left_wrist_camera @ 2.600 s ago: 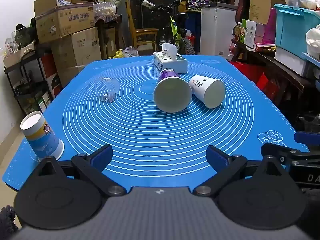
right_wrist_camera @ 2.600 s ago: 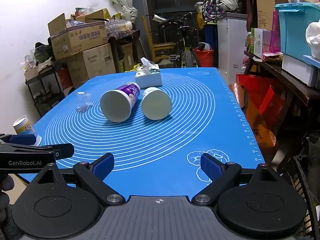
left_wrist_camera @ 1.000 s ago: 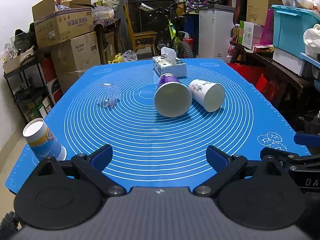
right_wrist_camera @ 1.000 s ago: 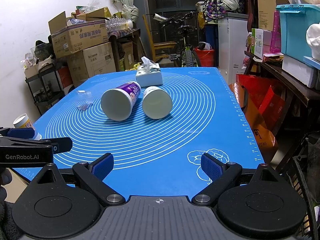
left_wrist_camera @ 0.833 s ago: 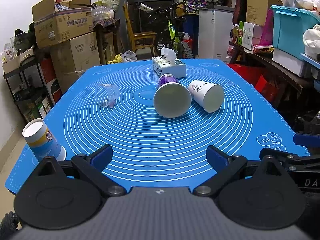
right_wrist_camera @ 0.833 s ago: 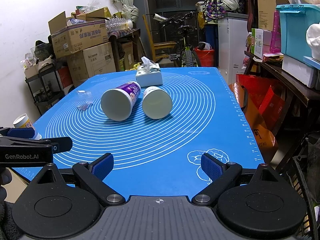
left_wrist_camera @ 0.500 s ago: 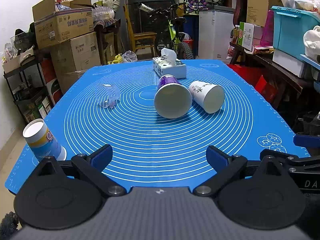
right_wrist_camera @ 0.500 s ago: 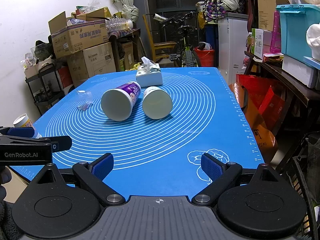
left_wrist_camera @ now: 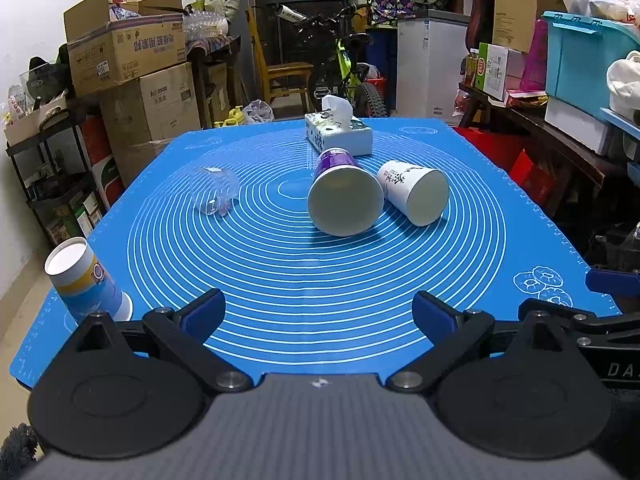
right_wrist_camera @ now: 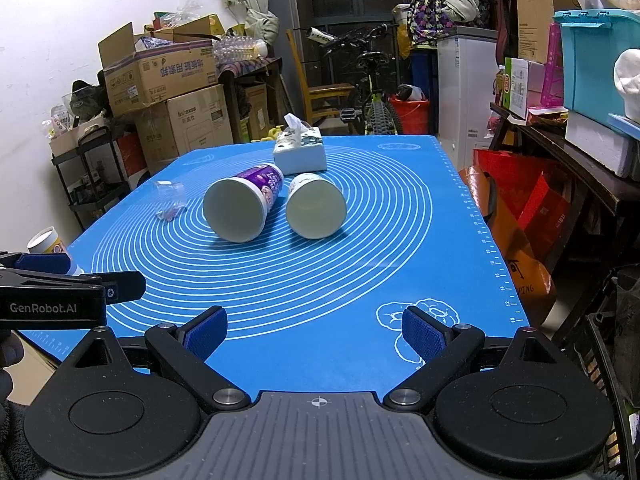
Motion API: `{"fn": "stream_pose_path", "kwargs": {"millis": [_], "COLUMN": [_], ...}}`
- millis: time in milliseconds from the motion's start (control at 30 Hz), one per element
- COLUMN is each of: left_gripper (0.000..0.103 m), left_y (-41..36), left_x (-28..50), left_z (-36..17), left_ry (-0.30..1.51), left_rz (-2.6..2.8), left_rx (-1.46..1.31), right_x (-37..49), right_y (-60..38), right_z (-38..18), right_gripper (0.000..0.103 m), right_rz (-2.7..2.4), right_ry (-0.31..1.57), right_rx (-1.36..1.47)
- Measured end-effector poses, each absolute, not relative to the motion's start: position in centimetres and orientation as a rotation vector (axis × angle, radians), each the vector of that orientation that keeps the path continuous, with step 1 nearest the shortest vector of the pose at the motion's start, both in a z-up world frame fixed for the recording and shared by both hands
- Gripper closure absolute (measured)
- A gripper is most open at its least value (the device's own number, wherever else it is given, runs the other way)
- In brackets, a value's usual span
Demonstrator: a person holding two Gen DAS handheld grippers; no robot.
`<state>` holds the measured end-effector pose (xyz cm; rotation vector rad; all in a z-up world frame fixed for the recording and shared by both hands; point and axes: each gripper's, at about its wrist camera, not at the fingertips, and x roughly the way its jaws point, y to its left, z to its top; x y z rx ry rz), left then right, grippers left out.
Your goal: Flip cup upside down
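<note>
On the blue mat (left_wrist_camera: 320,280) covering the counter, going left to right in the left wrist view: at about 9 o'clock, at the mat's near left corner, a yellow-and-blue paper cup (left_wrist_camera: 82,280) stands upside down, wide rim on the mat. At 11 o'clock a clear plastic cup (left_wrist_camera: 214,192) lies on its side. Near the centre, toward 12 o'clock, a purple-printed paper cup (left_wrist_camera: 344,196) lies on its side, mouth facing the camera, and just beside it at 1 o'clock a white paper cup (left_wrist_camera: 416,194) with dark print also lies on its side; whether the two touch cannot be told. Behind them, at 12 o'clock, sits a tissue box (left_wrist_camera: 338,134), just behind the purple cup's base.

The left gripper (left_wrist_camera: 318,314) hovers over the near edge of the mat, its blue-padded fingers spread wide apart and holding nothing. The right gripper (right_wrist_camera: 316,332) is likewise spread and empty, low over the near right part of the mat, well apart from all the cups.
</note>
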<state>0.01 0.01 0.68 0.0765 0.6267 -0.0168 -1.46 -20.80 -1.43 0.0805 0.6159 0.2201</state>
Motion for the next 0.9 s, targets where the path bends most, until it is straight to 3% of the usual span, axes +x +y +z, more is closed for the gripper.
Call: {"fn": "stream_pose_path", "kwargs": {"millis": [900], "left_gripper": [0.004], "left_y": [0.15], "left_x": [0.7], "left_z": [0.79], "left_ry": [0.628], "left_rz": [-0.019], "left_rx": [0.078], "right_x": [-1.12], "right_y": [-20.78], "right_z": [-1.07], "right_gripper": [0.009], "right_rz": [0.222], "right_ry": [0.61], "right_rx": [0.079]}}
